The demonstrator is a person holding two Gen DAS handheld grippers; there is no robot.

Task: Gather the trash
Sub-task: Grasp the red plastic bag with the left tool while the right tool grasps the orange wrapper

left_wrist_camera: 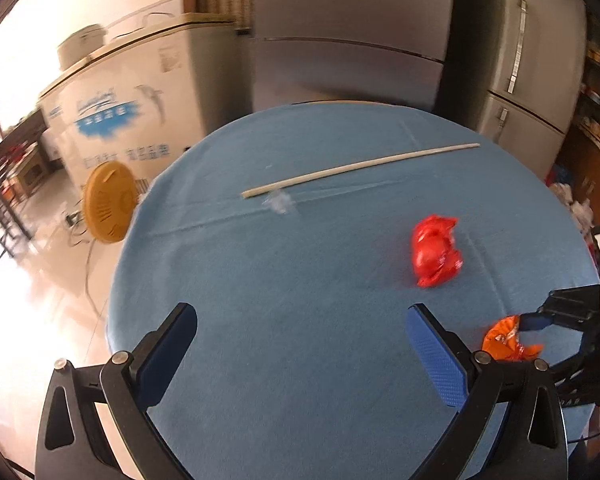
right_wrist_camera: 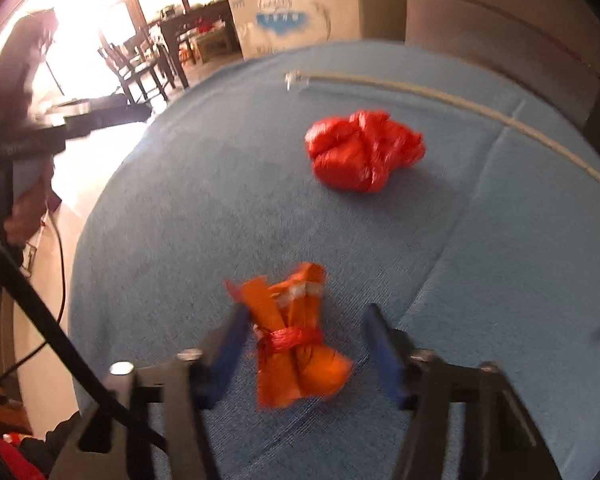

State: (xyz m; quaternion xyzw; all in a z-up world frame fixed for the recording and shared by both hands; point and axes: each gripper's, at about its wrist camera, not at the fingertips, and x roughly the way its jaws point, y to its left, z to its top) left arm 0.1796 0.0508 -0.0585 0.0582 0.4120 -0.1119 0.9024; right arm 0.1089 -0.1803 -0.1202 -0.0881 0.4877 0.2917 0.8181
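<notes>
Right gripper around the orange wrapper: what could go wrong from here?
1. The right gripper is open astride the orange wrapper; the left finger looks nearer than the right, so closing may push it sideways.
2. The wrapper is a loose bundle tied with red string, so the fingers may catch only a flap.
3. Both views are motion-blurred; closing while moving could drag the blue tablecloth.

Motion blur smears the orange wrapper [right_wrist_camera: 296,336]; from the left wrist, a finger hides its lower edge at four o'clock.
</notes>
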